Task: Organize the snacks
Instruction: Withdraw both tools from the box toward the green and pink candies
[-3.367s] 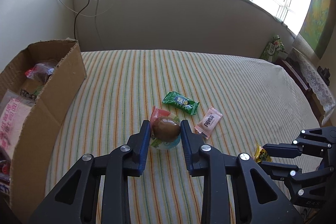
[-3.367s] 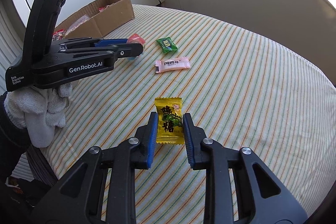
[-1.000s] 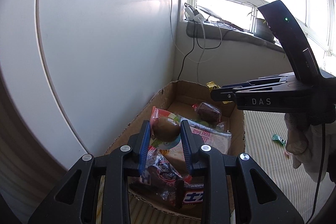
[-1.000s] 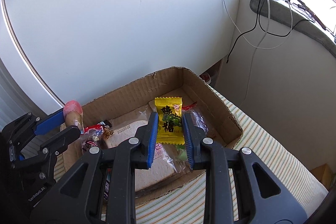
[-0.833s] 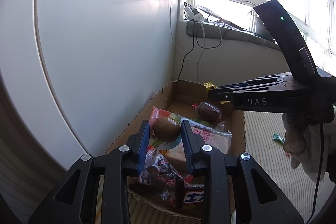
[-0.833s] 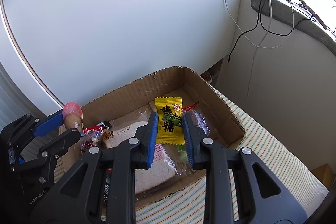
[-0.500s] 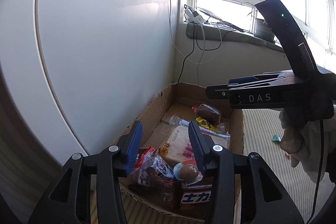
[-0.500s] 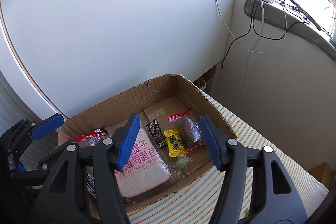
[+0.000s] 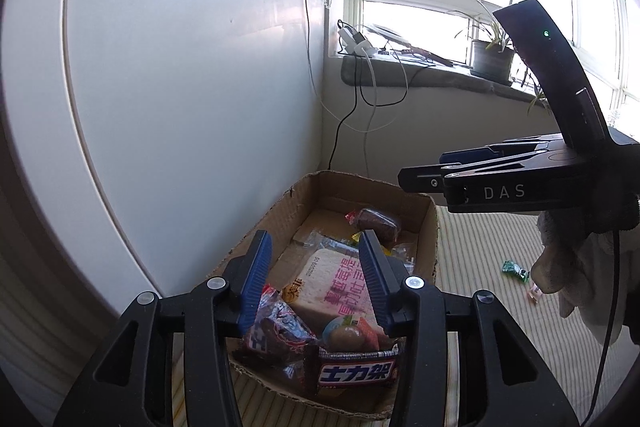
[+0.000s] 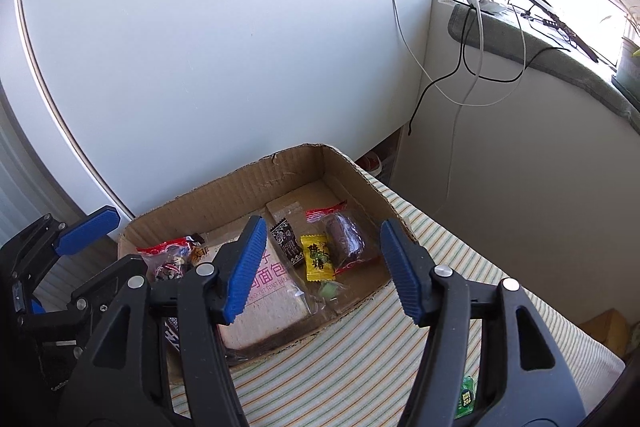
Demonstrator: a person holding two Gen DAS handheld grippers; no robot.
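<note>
Above the cardboard box (image 10: 224, 187), left claw (image 9: 314, 277) and right claw (image 10: 322, 267) gape wide, holding nothing.

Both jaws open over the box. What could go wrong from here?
1. The left gripper and right gripper hang close together above the cardboard box; pulling back carelessly might knock them together.
2. The green candy on the striped cloth sits beside the gloved right hand, which could brush it.
</note>
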